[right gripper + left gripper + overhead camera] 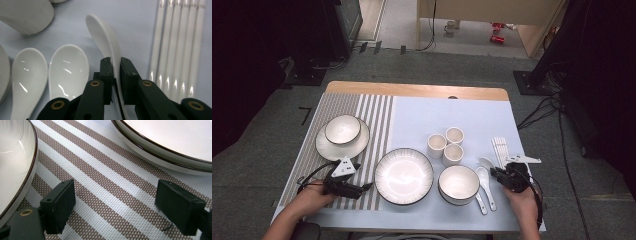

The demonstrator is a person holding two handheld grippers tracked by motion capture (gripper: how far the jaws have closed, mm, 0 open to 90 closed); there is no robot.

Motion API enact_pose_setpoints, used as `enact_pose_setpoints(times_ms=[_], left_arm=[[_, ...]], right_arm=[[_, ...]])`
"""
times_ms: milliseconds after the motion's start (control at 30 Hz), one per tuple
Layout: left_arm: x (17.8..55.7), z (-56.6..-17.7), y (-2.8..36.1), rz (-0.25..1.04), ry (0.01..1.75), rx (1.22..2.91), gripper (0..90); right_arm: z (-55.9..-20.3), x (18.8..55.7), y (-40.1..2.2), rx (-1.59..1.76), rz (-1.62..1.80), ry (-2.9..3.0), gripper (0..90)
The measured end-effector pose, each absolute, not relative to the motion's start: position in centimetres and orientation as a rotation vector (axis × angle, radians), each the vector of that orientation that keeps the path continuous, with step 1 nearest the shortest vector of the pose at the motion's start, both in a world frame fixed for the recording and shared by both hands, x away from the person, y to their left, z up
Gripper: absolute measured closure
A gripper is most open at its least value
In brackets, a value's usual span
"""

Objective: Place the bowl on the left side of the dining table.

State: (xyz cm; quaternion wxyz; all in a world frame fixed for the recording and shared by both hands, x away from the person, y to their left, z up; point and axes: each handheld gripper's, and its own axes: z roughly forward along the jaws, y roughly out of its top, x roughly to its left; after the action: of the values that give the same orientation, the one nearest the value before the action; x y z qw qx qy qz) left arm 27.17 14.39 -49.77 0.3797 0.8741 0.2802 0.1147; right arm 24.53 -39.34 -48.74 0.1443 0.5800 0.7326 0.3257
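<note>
The held spoon (106,40) had its handle hidden between the jaws of the right gripper (115,75). Both plates (15,157) were cropped in the left gripper view, and print on the chopsticks (180,47) was unreadable.

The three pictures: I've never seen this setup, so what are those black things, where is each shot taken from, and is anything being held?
No robot here: a person holds a two-jaw tool in each hand. The high view looks down on the table. The left hand-held gripper rests on the striped mat, its jaws open with nothing between them; its own camera shows that mat between two plate rims. The right hand-held gripper is shut on a white spoon, held on edge, as its own camera shows. Two more spoons lie beside it, with white chopsticks on the other side. Also laid out: a large plate, a bowl, three cups, and a small bowl on a plate.
</note>
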Motion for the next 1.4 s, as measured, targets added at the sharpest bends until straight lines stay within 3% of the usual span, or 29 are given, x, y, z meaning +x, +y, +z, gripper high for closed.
enact_pose_setpoints(times_ms=[1400], left_arm=[[28.3,-48.0,15.7,0.199,0.806,2.202,17.1]], right_arm=[[-46.4,26.2,-40.2,1.688,1.045,2.198,83.0]])
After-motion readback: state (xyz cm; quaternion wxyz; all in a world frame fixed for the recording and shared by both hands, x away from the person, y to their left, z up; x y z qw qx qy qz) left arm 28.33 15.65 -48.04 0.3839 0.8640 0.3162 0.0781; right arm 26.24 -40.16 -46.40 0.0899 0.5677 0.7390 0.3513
